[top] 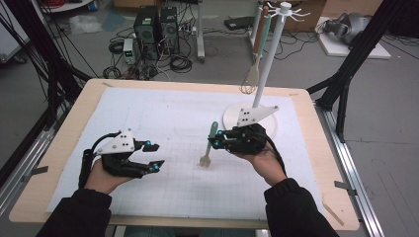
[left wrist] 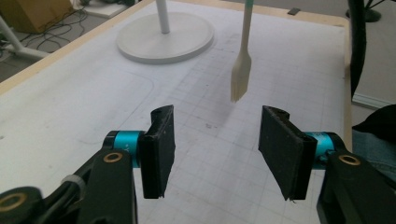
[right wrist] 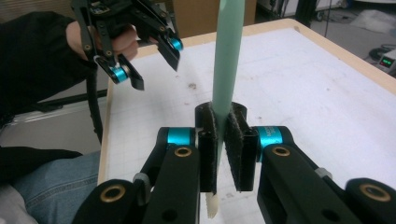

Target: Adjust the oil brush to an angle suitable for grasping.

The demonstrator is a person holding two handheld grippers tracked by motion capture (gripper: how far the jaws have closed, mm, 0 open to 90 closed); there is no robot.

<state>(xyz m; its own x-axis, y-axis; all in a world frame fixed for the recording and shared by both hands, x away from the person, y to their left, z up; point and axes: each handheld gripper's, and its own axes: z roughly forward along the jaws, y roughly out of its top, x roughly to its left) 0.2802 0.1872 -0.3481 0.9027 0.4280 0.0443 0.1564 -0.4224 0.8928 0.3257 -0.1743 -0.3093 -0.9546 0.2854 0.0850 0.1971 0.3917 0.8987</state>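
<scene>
From the high view, my right gripper is clamped on the green handle of a spatula-like utensil, which hangs upright with its pale head just above the white mat, roughly at the middle of the table. I hold it by the upper handle, I judge, so the end stays free to go onto a hook of the white stand behind my right hand, where a whisk already hangs. My left gripper sits apart on the left, its jaws parted with nothing between them; that hand is out of the way and ready to help if needed. In the left gripper view, my own two pads stand moderately wide over bare gridded mat, and farther off I see the utensil's pale slotted head dangling clear of the surface, with the stand's round base behind it near the table edge. In the right gripper view, my two pads press from both sides on the green handle, which rises straight up between them, while a sliver of the pale end pokes out below; the grip looks narrow and firm, which keeps the tool from swinging. My left gripper shows beyond, open and empty.
</scene>
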